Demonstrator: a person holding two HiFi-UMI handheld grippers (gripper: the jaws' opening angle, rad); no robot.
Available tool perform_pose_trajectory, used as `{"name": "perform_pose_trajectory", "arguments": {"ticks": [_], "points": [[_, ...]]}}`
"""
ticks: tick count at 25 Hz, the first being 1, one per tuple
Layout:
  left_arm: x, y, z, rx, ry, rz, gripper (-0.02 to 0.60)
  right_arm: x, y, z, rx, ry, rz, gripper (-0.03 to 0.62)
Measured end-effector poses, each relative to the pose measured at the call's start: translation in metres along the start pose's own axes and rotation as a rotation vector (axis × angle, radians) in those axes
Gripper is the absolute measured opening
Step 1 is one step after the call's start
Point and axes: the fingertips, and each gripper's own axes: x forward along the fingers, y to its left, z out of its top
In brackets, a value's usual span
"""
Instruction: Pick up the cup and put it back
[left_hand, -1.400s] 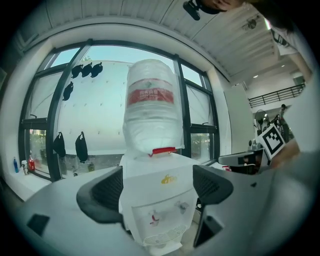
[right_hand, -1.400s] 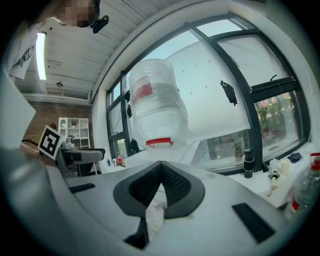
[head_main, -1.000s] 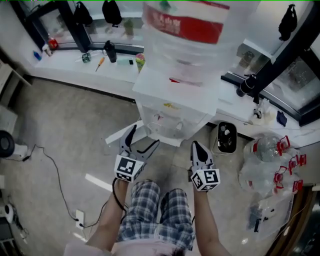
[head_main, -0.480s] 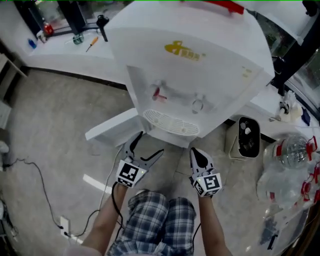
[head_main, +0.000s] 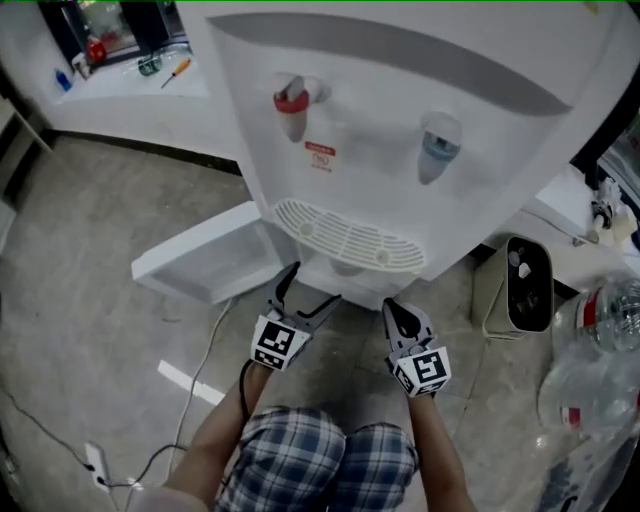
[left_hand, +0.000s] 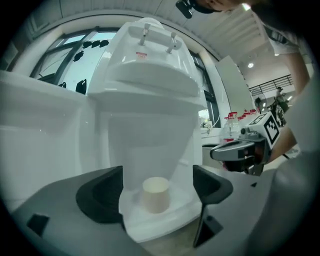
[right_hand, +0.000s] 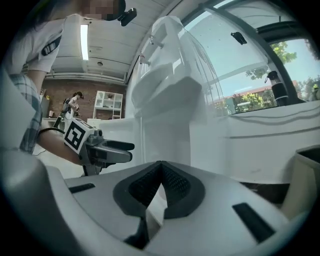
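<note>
A person stands facing a white water dispenser (head_main: 400, 120), holding a pair of tongs in each hand, low down near its foot. The left tongs (head_main: 310, 288) are spread wide and hold nothing. The right tongs (head_main: 398, 315) are closed with the tips meeting, and they too hold nothing. A small pale cup (left_hand: 156, 194) stands on a white ledge (left_hand: 150, 222) at the base of the dispenser. From the left gripper view, the cup lies straight ahead of the left tongs, centred in the gap between the two jaws but a little beyond them, touching neither. The cup is upright, its long axis vertical, its wider mouth facing up and its narrower base on the ledge. The left tongs look the nearer and better placed of the two: a short push forward would likely bring the jaws to either side of the cup's wall. The right tongs sit just beside them, off to the cup's side, pointing at the dispenser body.
</note>
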Motion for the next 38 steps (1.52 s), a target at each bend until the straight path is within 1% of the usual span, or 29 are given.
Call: {"name": "perform_pose_trajectory", "arguments": {"ticks": [4, 9, 13, 15, 17, 19, 22, 24, 29, 38], "points": [[0.029, -0.001, -0.031, 0.021, 0.028, -0.005, 0.42, 0.009, -0.007, -0.018, 0.0, 0.005, 0.014, 0.011], [0.068, 0.007, -0.06, -0.023, 0.054, 0.039, 0.42, 0.018, -0.01, -0.023, 0.019, 0.002, 0.019, 0.011], [0.097, 0.002, -0.084, -0.011, 0.099, 0.019, 0.42, 0.023, -0.009, -0.028, 0.013, 0.008, 0.014, 0.011], [0.108, 0.001, -0.096, -0.019, 0.121, 0.021, 0.42, 0.023, -0.009, -0.032, 0.027, 0.008, -0.002, 0.011], [0.117, 0.004, -0.104, -0.043, 0.132, 0.041, 0.42, 0.023, -0.013, -0.037, 0.049, 0.01, -0.04, 0.011], [0.125, 0.007, -0.109, -0.063, 0.135, 0.052, 0.42, 0.024, -0.016, -0.04, 0.066, 0.011, -0.079, 0.011], [0.135, 0.006, -0.114, -0.044, 0.148, 0.036, 0.42, 0.028, -0.016, -0.045, 0.082, 0.016, -0.119, 0.011], [0.14, 0.006, -0.116, -0.038, 0.153, 0.032, 0.42, 0.03, -0.014, -0.047, 0.091, 0.02, -0.123, 0.011], [0.152, 0.009, -0.114, -0.084, 0.142, 0.031, 0.419, 0.032, -0.009, -0.049, 0.08, 0.026, -0.109, 0.011], [0.158, 0.01, -0.114, -0.056, 0.167, 0.025, 0.419, 0.025, -0.016, -0.054, 0.099, 0.036, -0.138, 0.011]]}}
